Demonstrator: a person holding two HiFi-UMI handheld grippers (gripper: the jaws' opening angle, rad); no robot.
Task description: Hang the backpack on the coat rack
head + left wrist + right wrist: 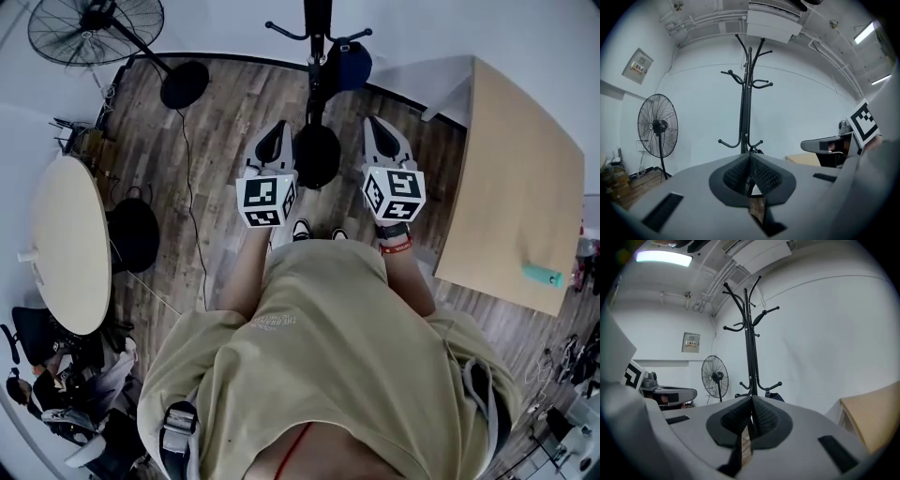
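The black coat rack [318,37] stands straight ahead of me on the wood floor, its round base [317,156] between my two grippers. A dark blue backpack [354,64] hangs from a low hook on the rack's right side; a corner of the backpack [776,396] shows above my right jaws. My left gripper [277,129] and right gripper [376,125] are held side by side, pointing at the rack and well short of it. On both grippers the ribbed pads [761,176] [764,418] meet with nothing between them. The rack's upper hooks [750,84] are bare.
A standing fan [94,28] is at the back left, its cable running across the floor. A round pale table [67,244] and a black stool [134,234] stand at the left. A wooden table [511,187] with a teal object [542,274] is close on the right.
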